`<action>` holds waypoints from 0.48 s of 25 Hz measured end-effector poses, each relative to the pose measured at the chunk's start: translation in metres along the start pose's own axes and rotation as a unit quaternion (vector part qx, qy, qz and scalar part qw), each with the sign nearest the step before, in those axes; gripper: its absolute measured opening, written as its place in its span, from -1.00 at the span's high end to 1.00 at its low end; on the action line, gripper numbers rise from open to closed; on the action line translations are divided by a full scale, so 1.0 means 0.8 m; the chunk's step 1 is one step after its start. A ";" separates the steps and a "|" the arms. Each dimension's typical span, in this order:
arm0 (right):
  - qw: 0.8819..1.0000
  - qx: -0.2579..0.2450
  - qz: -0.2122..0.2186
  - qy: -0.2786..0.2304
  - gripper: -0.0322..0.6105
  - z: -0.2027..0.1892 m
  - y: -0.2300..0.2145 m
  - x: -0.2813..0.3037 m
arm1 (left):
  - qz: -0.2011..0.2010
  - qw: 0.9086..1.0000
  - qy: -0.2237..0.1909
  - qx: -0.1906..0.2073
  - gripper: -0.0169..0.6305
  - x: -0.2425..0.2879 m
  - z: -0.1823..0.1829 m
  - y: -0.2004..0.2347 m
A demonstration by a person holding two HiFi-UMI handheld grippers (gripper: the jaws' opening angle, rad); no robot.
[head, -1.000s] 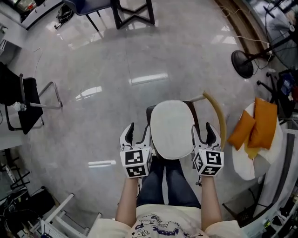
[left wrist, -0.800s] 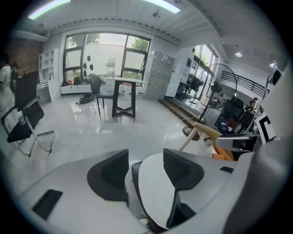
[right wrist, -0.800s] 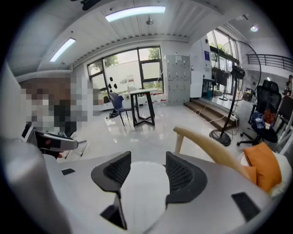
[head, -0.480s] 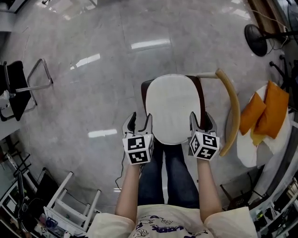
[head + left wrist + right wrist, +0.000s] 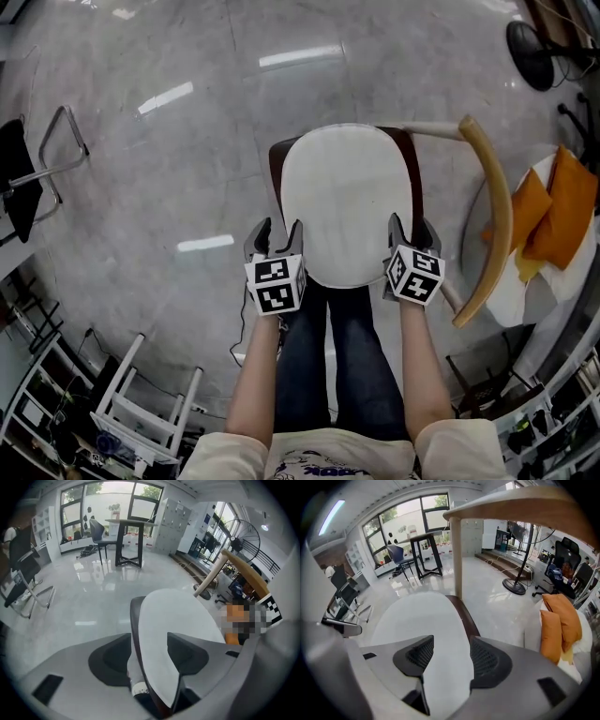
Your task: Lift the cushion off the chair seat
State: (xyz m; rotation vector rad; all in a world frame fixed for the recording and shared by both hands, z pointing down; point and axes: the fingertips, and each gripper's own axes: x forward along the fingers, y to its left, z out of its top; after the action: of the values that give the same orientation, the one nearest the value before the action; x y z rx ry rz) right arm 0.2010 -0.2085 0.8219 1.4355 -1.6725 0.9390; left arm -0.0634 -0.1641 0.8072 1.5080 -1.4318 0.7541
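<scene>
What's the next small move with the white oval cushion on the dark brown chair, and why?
Probably close both grippers: the left gripper and right gripper straddle opposite edges of the white oval cushion with jaws apart, gripping nothing yet.

Chair seat, dark brown, carries the white cushion flat on it. I see only a thin rim of seat on either side. The chair stands on a glossy grey floor. Also on the floor: black metal-framed chair at left, fan base upper right.
</scene>
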 end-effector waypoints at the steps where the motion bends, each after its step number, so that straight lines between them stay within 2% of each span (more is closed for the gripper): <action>1: 1.000 -0.001 -0.002 0.004 0.10 -0.006 -0.004 0.008 | 0.000 1.000 0.005 -0.001 0.18 0.008 -0.007 0.000; 7: 1.000 -0.001 -0.003 0.026 0.09 -0.030 -0.024 0.038 | -0.002 1.000 0.028 -0.013 0.18 0.048 -0.037 -0.002; 12: 0.999 0.017 0.021 0.035 0.07 -0.039 -0.026 0.054 | 0.001 0.999 0.042 -0.019 0.18 0.071 -0.047 -0.001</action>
State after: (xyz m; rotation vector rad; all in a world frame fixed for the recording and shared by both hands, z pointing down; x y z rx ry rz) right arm 0.2188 -0.2033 0.8758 1.3781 -1.6475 1.0329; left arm -0.0491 -0.1549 0.8727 1.4301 -1.3785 0.7782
